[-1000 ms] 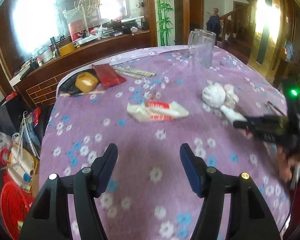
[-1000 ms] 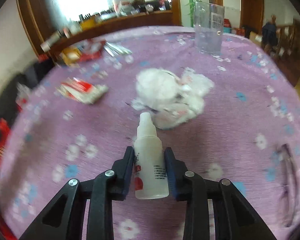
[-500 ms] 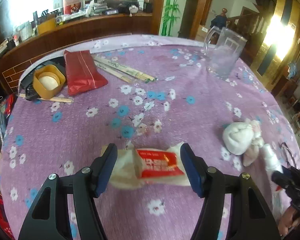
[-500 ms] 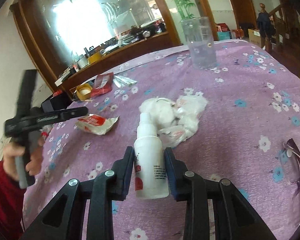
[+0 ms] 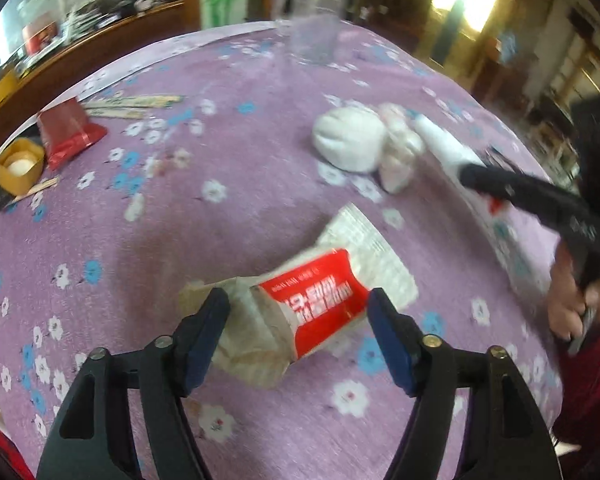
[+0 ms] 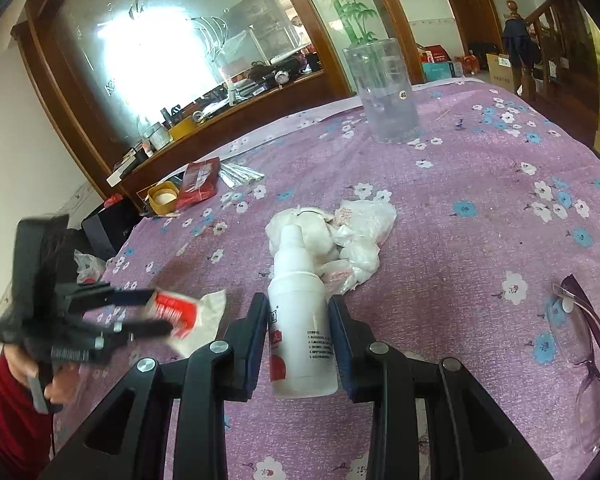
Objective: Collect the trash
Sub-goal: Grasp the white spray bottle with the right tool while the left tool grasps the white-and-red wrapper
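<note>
Left claw point(image 5: 298, 312): spread apart, straddling the crumpled wrapper point(image 5: 320, 300); closing is needed next.
Right claw point(image 6: 298, 344): clamping the white bottle point(image 6: 300, 332).

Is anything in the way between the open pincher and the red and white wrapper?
No. The wrapper already lies between the open fingers of the left gripper, with only purple tablecloth around it. The right gripper is busy holding the white bottle.

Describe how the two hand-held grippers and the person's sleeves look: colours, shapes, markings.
Both the left hand-held gripper and right hand-held gripper are black, with triangular cut-out frames, silver rivets and dark blue finger pads. The sleeve is red.
</note>
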{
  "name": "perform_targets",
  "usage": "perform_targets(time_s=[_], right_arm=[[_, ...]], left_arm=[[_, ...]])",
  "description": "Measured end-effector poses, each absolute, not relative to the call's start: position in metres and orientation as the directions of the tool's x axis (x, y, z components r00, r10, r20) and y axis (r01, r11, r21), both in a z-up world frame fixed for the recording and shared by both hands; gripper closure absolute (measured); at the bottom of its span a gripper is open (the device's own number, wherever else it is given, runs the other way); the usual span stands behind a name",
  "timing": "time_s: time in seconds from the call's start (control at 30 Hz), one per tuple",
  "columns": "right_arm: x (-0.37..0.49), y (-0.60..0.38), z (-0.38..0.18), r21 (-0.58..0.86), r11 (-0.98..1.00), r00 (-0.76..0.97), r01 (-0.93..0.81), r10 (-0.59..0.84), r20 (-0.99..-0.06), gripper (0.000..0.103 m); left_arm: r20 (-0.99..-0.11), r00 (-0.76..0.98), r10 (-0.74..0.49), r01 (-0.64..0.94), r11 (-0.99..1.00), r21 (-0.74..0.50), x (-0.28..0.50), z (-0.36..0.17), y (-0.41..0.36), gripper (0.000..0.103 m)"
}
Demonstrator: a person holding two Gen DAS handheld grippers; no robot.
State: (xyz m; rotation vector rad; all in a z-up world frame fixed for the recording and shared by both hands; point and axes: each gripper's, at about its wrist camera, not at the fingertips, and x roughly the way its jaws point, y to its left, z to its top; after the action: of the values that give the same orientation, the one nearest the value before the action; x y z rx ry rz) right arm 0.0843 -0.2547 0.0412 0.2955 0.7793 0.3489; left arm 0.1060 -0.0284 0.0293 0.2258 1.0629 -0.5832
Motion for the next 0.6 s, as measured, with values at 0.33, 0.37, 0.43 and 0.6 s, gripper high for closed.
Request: perform_targets(time_s=[0.33, 0.37, 0.43, 0.6], right_arm=[[0.085, -0.258, 0.041, 0.387, 0.903, 0.663, -0.185, 0.405, -0.630, 0.069], [0.085, -0.258, 0.041, 0.386, 0.904, 0.664, -0.185, 0.404, -0.629, 0.069], [0.085, -0.258, 0.041, 0.383, 0.905, 0.665, -0.183, 0.401, -0.630, 0.069], [0.086, -0.258, 0.041, 0.379, 0.908, 0.668, -0.180, 0.395, -0.630, 0.069]], left_arm=[[-0.889, 0.370, -0.271, 0.650, 0.759, 0.039, 0.078, 0.022, -0.061, 0.029], [-0.884, 0.382, -0.268, 0.639, 0.768, 0.044, 0.079, 0.023, -0.061, 0.029], [-0.873, 0.409, -0.266, 0.603, 0.797, 0.040, 0.086, 0.025, -0.062, 0.029], [-0.848, 0.449, -0.281, 0.546, 0.838, 0.011, 0.097, 0.029, -0.063, 0.029]])
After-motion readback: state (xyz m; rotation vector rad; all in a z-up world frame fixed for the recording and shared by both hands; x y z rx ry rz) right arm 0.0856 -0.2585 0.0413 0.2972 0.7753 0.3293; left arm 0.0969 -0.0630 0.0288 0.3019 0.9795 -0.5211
